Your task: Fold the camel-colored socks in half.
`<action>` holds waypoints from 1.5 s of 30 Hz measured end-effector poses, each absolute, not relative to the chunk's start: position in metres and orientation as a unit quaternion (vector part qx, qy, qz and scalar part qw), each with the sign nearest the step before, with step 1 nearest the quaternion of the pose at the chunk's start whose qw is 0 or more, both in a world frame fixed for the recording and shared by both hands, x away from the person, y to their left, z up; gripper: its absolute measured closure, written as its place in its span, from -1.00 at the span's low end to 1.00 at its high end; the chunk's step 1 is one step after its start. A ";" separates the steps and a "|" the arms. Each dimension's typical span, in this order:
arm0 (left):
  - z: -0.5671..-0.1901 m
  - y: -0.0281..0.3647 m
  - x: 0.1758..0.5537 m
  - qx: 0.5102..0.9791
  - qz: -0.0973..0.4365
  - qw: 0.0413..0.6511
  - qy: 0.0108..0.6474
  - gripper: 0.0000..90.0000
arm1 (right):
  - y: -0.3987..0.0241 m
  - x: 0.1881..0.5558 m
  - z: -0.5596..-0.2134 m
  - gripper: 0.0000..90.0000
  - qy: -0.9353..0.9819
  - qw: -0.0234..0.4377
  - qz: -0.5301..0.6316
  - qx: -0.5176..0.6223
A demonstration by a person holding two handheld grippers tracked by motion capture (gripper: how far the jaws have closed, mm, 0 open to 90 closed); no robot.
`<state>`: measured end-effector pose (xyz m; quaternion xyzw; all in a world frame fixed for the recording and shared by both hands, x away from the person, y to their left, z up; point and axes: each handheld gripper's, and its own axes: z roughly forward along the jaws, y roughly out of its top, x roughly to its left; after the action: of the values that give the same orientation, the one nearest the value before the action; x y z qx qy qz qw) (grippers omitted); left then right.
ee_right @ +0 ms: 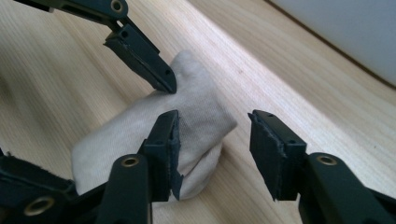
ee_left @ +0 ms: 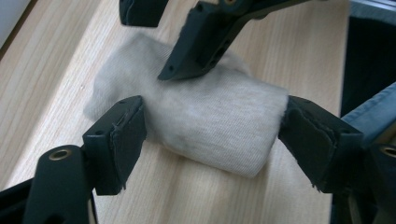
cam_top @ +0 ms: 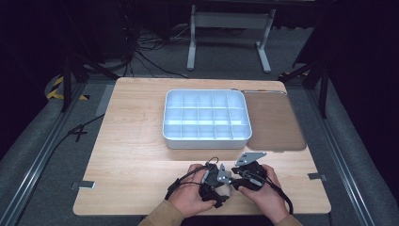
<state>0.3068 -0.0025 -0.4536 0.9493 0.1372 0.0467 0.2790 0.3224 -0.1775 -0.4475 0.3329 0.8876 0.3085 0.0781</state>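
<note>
Both hands sit low at the table's (cam_top: 127, 141) near edge, about 6 o'clock, forearms entering from below in tan sleeves. The left hand (cam_top: 190, 194) and right hand (cam_top: 263, 190) angle inward, so the left gripper (cam_top: 225, 187) and right gripper (cam_top: 234, 170) meet nose to nose over a small cloth (cam_top: 227, 189).

Left gripper (ee_left: 212, 135): jaws wide apart, one on each side of the cloth (ee_left: 205, 119), at or just beside its ends; not closed on it. Right gripper (ee_right: 212, 140): jaws parted. Its left jaw lies over the cloth (ee_right: 187, 116); its right jaw stands over bare wood, holding nothing.

The cloth is a folded, off-white, fine-knit bundle, soft and slightly fuzzy, lying flat on the wood. In the left gripper view its long axis runs across the jaw gap, folded end toward 4 o'clock. In the right gripper view it runs from 7 to 1 o'clock.

The table is pale wood with grain. At 12 o'clock of the hands sits a white plastic tray (cam_top: 169, 120) divided into compartments. A brown mat (cam_top: 277, 122) touches its right side.
</note>
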 end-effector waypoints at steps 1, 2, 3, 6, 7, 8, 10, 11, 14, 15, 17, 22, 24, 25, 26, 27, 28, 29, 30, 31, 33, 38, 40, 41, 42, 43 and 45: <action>-0.453 -0.002 0.306 0.948 0.046 0.282 0.142 -0.47 | -0.178 0.323 -0.448 0.15 0.888 0.076 0.308 0.333; -0.452 -0.001 0.306 0.948 0.044 0.281 0.141 -0.45 | -0.178 0.323 -0.449 0.14 0.888 0.074 0.306 0.334; -0.451 0.000 0.307 0.945 0.041 0.290 0.142 -0.42 | -0.179 0.323 -0.449 0.14 0.889 0.074 0.304 0.335; -0.444 0.004 0.306 0.941 0.024 0.304 0.148 -0.35 | -0.179 0.323 -0.450 0.14 0.891 0.076 0.300 0.334; -0.441 0.004 0.306 0.937 0.026 0.314 0.150 -0.32 | -0.179 0.323 -0.450 0.14 0.890 0.075 0.300 0.335; -0.441 0.004 0.306 0.937 0.026 0.314 0.150 -0.29 | -0.179 0.323 -0.450 0.14 0.890 0.075 0.300 0.335; -0.440 0.005 0.306 0.933 0.031 0.325 0.152 -0.29 | -0.179 0.323 -0.450 0.14 0.891 0.074 0.299 0.334; -0.439 0.005 0.306 0.932 0.036 0.325 0.157 -0.29 | -0.179 0.322 -0.450 0.14 0.890 0.075 0.300 0.334; -0.443 0.006 0.309 0.935 0.044 0.309 0.171 -0.30 | -0.180 0.322 -0.450 0.13 0.891 0.073 0.299 0.334; -0.445 0.006 0.310 0.937 0.046 0.301 0.170 -0.30 | -0.180 0.322 -0.450 0.12 0.891 0.074 0.300 0.334; -0.451 0.004 0.310 0.939 0.042 0.295 0.173 -0.36 | -0.179 0.322 -0.450 0.08 0.891 0.076 0.299 0.333; -0.453 0.001 0.308 0.941 0.050 0.284 0.176 -0.40 | -0.180 0.321 -0.449 0.02 0.893 0.083 0.293 0.332; -0.453 0.000 0.308 0.942 0.051 0.282 0.176 -0.42 | -0.179 0.319 -0.447 0.01 0.894 0.080 0.290 0.331; -0.453 0.000 0.308 0.942 0.052 0.280 0.177 -0.43 | -0.179 0.318 -0.446 0.01 0.894 0.077 0.291 0.332; -0.454 -0.001 0.307 0.942 0.053 0.280 0.178 -0.43 | -0.179 0.317 -0.445 0.01 0.895 0.069 0.290 0.331; -0.454 -0.001 0.306 0.941 0.054 0.279 0.181 -0.43 | -0.179 0.316 -0.444 0.01 0.896 0.064 0.292 0.329; -0.454 -0.001 0.307 0.942 0.053 0.279 0.177 -0.44 | -0.178 0.315 -0.444 0.01 0.896 0.054 0.293 0.330; -0.455 -0.001 0.306 0.942 0.053 0.278 0.182 -0.45 | -0.177 0.315 -0.445 0.00 0.896 0.051 0.294 0.329; -0.455 -0.002 0.306 0.942 0.050 0.277 0.184 -0.46 | -0.177 0.315 -0.445 -0.02 0.896 0.049 0.291 0.330; -0.456 -0.002 0.306 0.942 0.048 0.277 0.182 -0.47 | -0.177 0.316 -0.446 -0.05 0.896 0.048 0.290 0.334; -0.457 -0.002 0.305 0.944 0.043 0.269 0.184 -0.50 | -0.178 0.319 -0.448 -0.06 0.894 0.039 0.290 0.339; -0.460 -0.001 0.304 0.946 0.041 0.263 0.185 -0.53 | -0.180 0.325 -0.453 -0.06 0.891 0.008 0.296 0.344; -0.459 0.001 0.304 0.945 0.033 0.265 0.187 -0.51 | -0.181 0.327 -0.456 -0.03 0.889 -0.006 0.300 0.347; -0.458 0.003 0.304 0.945 0.032 0.267 0.188 -0.49 | -0.181 0.329 -0.456 -0.01 0.889 -0.014 0.301 0.345; -0.456 0.007 0.304 0.945 0.028 0.266 0.188 -0.45 | -0.182 0.330 -0.458 0.03 0.887 -0.028 0.303 0.347; -0.456 0.007 0.304 0.945 0.028 0.266 0.188 -0.43 | -0.182 0.331 -0.459 0.05 0.886 -0.034 0.305 0.347; -0.453 0.012 0.304 0.945 0.025 0.265 0.190 -0.41 | -0.183 0.332 -0.459 0.11 0.885 -0.040 0.307 0.347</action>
<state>0.3042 0.0119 -0.4529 0.9449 0.1903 0.0249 0.2650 0.3321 -0.1828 -0.4588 0.3465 0.8854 0.3072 -0.0400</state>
